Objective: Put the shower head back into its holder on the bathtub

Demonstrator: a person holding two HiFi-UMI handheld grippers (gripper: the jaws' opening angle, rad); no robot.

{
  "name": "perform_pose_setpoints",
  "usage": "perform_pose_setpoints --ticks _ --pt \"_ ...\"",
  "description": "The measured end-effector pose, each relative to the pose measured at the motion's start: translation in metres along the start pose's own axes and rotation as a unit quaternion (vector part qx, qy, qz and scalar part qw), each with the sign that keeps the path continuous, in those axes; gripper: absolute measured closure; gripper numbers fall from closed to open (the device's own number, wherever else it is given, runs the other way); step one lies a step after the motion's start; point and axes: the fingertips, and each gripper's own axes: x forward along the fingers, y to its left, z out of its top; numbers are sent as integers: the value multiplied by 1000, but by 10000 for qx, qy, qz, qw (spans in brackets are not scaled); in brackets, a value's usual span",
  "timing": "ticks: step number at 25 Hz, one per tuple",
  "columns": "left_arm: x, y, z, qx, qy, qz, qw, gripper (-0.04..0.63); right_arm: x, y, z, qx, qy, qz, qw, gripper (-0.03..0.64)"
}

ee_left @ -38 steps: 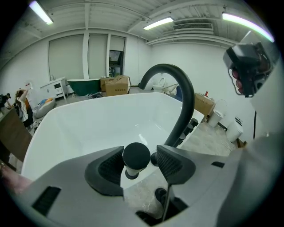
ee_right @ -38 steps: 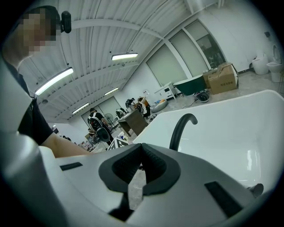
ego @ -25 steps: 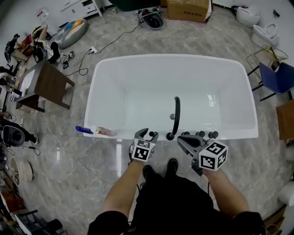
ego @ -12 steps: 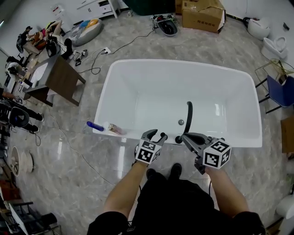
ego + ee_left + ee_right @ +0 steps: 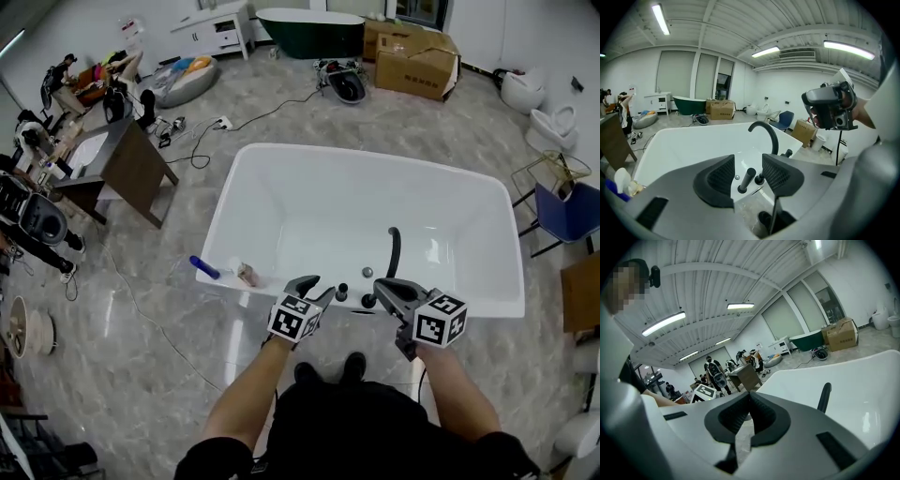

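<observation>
The shower head [image 5: 746,179] is standing upright at the near rim of the bathtub [image 5: 473,306], apparently seated. The left gripper [image 5: 317,287], its empty jaws having just been closing slightly yet standing apart, is therefore best drawn straight back without the shower head being brushed; the right gripper [image 5: 749,397] is being held clenched on nothing. How deeply the shower head is seated is not being shown by any view.

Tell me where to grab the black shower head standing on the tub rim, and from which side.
Grip the shower head on its slim round stem, above the holder, with one jaw on each side. Come from outside the bathtub at the near rim, slightly from the left. It stands nearly upright, and the faucet crowds its right.
</observation>
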Motion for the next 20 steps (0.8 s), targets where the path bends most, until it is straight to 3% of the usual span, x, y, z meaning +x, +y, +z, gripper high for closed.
perform_pose_setpoints --ticks 7,12,15,20 --pt "-65 4 42 22 -789 -103 9968 450 0 11 0 118 -160 -336 9992 601" --pt "-102 3 56 148 -960 -166 9951 453 -1 18 2 183 -178 -578 9980 601" --pt "-119 2 66 278 -1178 93 9926 497 -3 23 3 113 -133 -498 9986 601" --pt "-133 0 85 96 -1366 178 9904 497 7 31 25 -211 -228 -164 9994 601"
